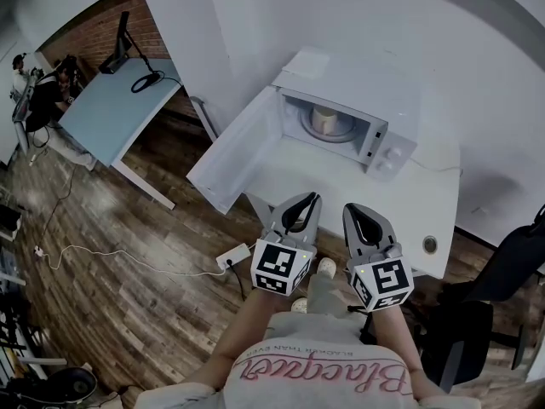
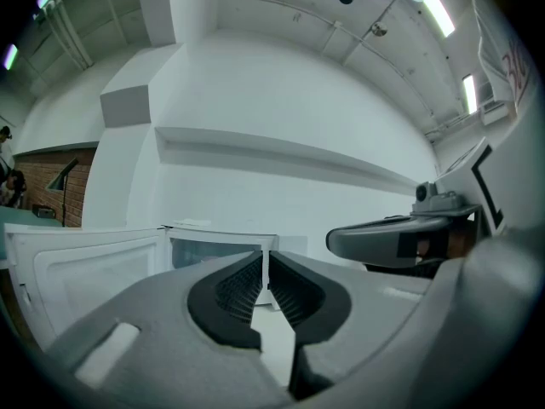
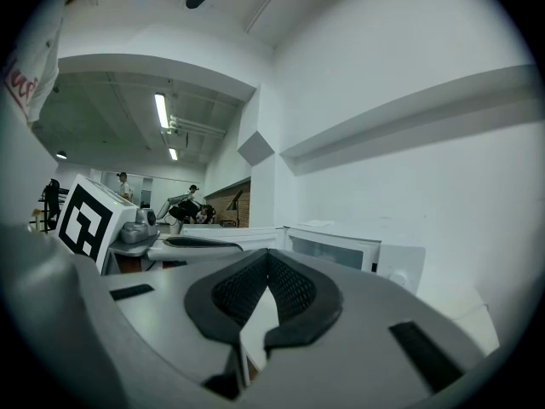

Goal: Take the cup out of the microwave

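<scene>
Cup [image 1: 329, 119]: pale cream, round and short. It stands inside the microwave on the round plate there, well away from both claws.
Left claw [image 1: 314, 197]: jaws pressed together with nothing in between. It sits at the near edge of the desk and points at the microwave.
Right claw [image 1: 352, 208]: jaws pressed together too, holding nothing. It is just beside the left claw.
Desk [image 1: 332, 181]: white, and bare between the claws and the microwave.
Microwave [image 1: 362, 88]: white, at the back edge of the desk by the wall, with two round knobs [image 1: 388, 158] on its right side.
Door [image 1: 243, 156]: swung wide open to the left, sticking out past the desk's left edge.
Floor [image 1: 128, 296]: brown wood, with a white cord [image 1: 111, 254] lying on it.
Blue table [image 1: 119, 105]: far off to the left.
</scene>
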The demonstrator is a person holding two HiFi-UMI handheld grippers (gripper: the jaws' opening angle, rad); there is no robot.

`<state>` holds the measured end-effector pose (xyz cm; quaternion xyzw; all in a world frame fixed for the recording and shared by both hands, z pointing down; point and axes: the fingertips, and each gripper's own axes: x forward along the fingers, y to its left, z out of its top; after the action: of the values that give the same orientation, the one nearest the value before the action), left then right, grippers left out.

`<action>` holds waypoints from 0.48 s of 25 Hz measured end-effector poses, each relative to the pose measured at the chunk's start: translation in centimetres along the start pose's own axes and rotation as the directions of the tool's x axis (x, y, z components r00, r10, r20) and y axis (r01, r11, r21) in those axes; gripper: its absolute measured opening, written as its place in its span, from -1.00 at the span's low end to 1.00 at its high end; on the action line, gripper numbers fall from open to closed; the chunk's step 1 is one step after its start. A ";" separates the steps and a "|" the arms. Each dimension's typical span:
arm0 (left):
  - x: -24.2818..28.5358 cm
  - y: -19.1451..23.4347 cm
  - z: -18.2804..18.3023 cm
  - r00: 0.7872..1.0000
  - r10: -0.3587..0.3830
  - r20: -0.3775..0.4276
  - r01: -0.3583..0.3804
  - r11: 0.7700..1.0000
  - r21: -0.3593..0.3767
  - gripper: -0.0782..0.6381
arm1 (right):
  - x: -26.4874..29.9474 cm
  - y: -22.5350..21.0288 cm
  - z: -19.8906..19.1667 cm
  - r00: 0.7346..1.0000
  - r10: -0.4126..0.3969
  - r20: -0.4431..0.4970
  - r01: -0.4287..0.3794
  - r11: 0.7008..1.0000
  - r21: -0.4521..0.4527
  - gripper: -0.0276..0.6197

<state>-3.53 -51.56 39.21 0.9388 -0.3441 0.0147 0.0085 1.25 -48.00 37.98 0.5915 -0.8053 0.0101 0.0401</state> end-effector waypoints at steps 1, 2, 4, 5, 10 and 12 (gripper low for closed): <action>0.4 0.2 -0.1 1.000 0.002 -0.002 -0.002 1.000 0.001 -0.76 | 0.4 -0.3 0.0 1.000 0.000 0.002 0.000 1.000 0.002 -0.88; 0.9 0.3 -0.3 1.000 0.001 -0.008 -0.001 1.000 0.002 -0.76 | 0.8 -0.7 -0.1 1.000 0.000 0.003 0.000 1.000 0.005 -0.88; 1.8 0.5 -0.6 1.000 -0.009 -0.024 0.009 1.000 0.003 -0.74 | 1.6 -1.2 -0.1 1.000 0.001 0.005 -0.001 1.000 0.009 -0.88; 2.3 0.7 -0.8 0.999 -0.014 -0.030 0.014 1.000 0.003 -0.73 | 1.9 -1.5 -0.1 1.000 0.003 0.007 -0.003 1.000 0.012 -0.88; 5.4 1.5 -1.0 0.999 -0.017 -0.033 0.017 1.000 0.005 -0.50 | 3.8 -3.5 -0.5 1.000 0.008 0.007 -0.009 1.000 0.021 -0.88; 6.7 1.7 -1.3 0.999 -0.019 -0.040 0.019 1.000 0.005 -0.36 | 4.5 -4.4 -0.6 1.000 0.009 0.006 -0.009 1.000 0.028 -0.88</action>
<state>0.43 -57.15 40.74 0.9415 -0.3349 0.0344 0.0130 4.13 -53.61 38.76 0.5884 -0.8078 0.0198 0.0295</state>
